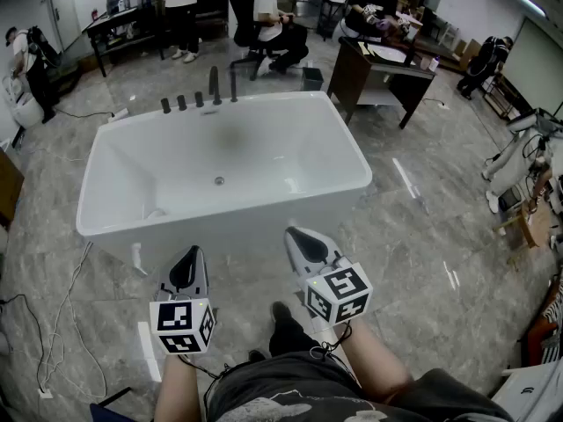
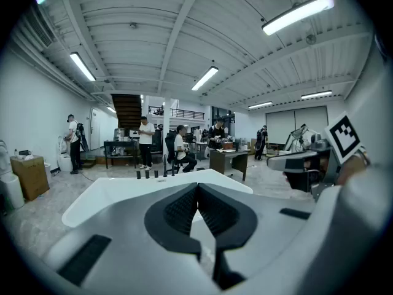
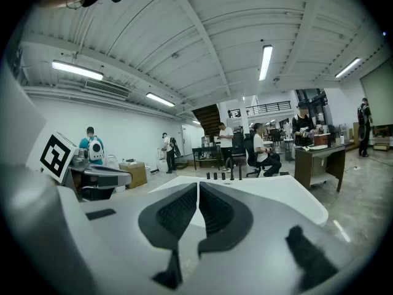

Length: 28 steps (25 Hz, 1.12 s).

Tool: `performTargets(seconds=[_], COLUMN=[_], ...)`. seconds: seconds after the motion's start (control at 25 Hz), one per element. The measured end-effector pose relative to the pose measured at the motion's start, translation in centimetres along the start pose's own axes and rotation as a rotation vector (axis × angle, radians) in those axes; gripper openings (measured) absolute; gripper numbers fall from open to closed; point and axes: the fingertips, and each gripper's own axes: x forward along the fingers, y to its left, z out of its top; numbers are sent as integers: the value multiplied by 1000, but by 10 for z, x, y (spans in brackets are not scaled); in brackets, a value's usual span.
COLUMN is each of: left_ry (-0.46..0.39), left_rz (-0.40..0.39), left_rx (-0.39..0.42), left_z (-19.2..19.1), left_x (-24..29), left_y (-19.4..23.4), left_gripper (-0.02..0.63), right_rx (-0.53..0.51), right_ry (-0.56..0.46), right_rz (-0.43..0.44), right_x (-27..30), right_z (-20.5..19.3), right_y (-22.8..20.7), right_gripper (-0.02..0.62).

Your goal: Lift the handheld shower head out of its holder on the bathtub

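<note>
Bathtub (image 1: 106, 227), white, stands in the middle of a grey stone-tile floor (image 1: 422, 236), seen from its near long side. Black fittings (image 1: 182, 103) stand in a row on the far rim: three short knobs, then two taller uprights. Handheld shower head (image 1: 233, 83) stands upright at the right end of that row, seated on the rim; its holder is too small to make out. Left gripper (image 1: 191, 253) and right gripper (image 1: 296, 234) are both held in front of the near wall of the tub, side by side, tips aimed towards the tub and slightly downward, well apart from the fittings. Left gripper view: ribbed pads (image 2: 184, 208) meet at the tips, jaws pressed together, nothing between them, tub rim visible beyond. Right gripper view: same, pads (image 3: 181, 211) together at the tips, nothing pinched; the row of fittings shows small on the far rim past the tips. Person's forearms enter from the bottom of the head view. Desks (image 1: 378, 77) and several people stand beyond the tub
</note>
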Motion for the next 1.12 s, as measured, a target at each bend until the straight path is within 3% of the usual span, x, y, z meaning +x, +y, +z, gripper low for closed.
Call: performTargets(seconds=[0.36,0.68,0.88,1.12], left_ry=[-4,15,23,40], left_rz=[-12,-31,-17,21], left_rx=[-19,-28,-36,-48], left_z=[-7,-15,-13,-9], left_x=[-21,-18,-2,58], left_y=[16,17,22,29], left_gripper=[15,15,15,15], right_rx=[-4,27,75,92], right_ry=[16,27,-13,-4], right_rz=[5,-24,-31,-28], right_x=[-3,-2,8,58], right_z=[-9,-16,-9,-12], right_y=[31,25,0,-61], right_gripper=[31,31,31,32])
